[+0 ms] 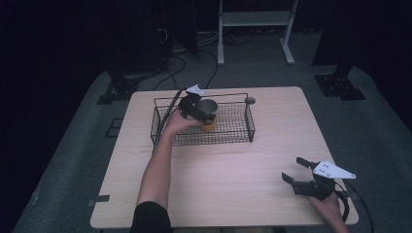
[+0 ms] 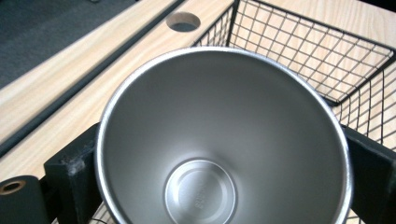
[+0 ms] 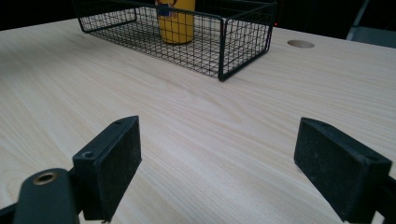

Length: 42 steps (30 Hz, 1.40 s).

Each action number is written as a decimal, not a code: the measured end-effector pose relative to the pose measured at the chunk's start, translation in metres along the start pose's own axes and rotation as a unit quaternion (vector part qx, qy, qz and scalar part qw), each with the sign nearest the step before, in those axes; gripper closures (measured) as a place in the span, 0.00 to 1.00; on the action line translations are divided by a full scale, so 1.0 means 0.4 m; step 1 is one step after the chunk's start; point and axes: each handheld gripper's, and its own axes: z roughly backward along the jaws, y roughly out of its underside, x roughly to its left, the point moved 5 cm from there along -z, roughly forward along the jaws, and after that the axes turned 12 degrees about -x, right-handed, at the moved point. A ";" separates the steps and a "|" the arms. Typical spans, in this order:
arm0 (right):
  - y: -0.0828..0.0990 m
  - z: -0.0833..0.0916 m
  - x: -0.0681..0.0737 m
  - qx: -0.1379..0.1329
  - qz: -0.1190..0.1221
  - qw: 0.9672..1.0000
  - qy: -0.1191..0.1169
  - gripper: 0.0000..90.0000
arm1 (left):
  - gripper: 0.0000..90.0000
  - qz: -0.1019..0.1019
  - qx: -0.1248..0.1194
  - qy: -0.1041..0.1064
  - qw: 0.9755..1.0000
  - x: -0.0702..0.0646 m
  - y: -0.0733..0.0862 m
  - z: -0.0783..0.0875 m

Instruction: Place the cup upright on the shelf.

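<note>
Wide-apart jaws hover over the wooden table, facing a wire basket holding a yellow bottle.

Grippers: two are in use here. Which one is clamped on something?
The left gripper, its jaws against the steel cup over the wire basket; the right gripper gapes open.

The high view looks forward and down from above my side of the table, far enough off to take in the whole top, the floor and the stands beyond. My arms enter from its bottom edge. The camera on my left gripper looks along its jaws and very closely down into the open mouth of a steel cup, with the wire basket just behind. The camera on my right gripper sits low over the tabletop and faces across it toward the basket, well apart. All three views share that basket and the cable hole in the table.
</note>
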 end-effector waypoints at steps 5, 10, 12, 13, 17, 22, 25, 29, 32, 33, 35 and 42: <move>0.000 0.000 0.000 0.000 0.001 1.000 0.000 0.15 | 0.02 -0.003 -0.007 -0.002 1.000 -0.003 -0.008 0.004; 0.000 0.000 0.001 0.001 0.002 1.000 -0.001 0.15 | 0.01 -0.005 -0.019 -0.006 1.000 -0.005 -0.018 0.010; 0.000 0.000 0.001 0.001 0.002 1.000 -0.001 0.15 | 0.01 -0.005 -0.024 -0.006 1.000 -0.005 -0.022 0.013; 0.000 0.000 0.001 0.001 0.002 1.000 -0.001 0.15 | 0.01 -0.005 -0.024 -0.006 1.000 -0.005 -0.022 0.013; 0.000 0.000 0.001 0.001 0.001 1.000 -0.001 0.15 | 0.01 -0.004 -0.035 -0.008 0.999 -0.004 -0.032 0.023; 0.000 0.001 -0.001 -0.002 -0.004 1.000 -0.004 0.15 | 0.01 -0.003 -0.055 -0.010 0.998 -0.006 -0.046 0.042; -0.001 0.002 -0.002 -0.005 -0.006 1.000 -0.006 0.15 | 0.01 0.001 -0.069 -0.009 0.998 -0.011 -0.050 0.053; -0.001 0.002 -0.003 -0.006 -0.007 1.000 -0.007 0.15 | 0.01 -0.002 -0.075 -0.007 0.997 -0.019 -0.048 0.064; -0.001 0.002 -0.001 -0.005 -0.004 1.000 -0.008 0.15 | 0.01 0.000 -0.080 -0.005 0.997 -0.026 -0.047 0.078; 0.000 0.001 -0.001 -0.004 -0.003 1.000 -0.007 0.15 | 0.01 -0.001 -0.082 -0.002 0.997 -0.030 -0.049 0.086; 0.000 0.001 -0.001 -0.003 -0.004 1.000 -0.006 0.15 | 0.01 -0.006 -0.085 -0.002 0.996 -0.037 -0.056 0.094; 0.001 -0.001 0.001 0.003 0.001 1.000 -0.001 0.15 | 0.01 -0.015 -0.109 0.001 0.994 -0.064 -0.068 0.121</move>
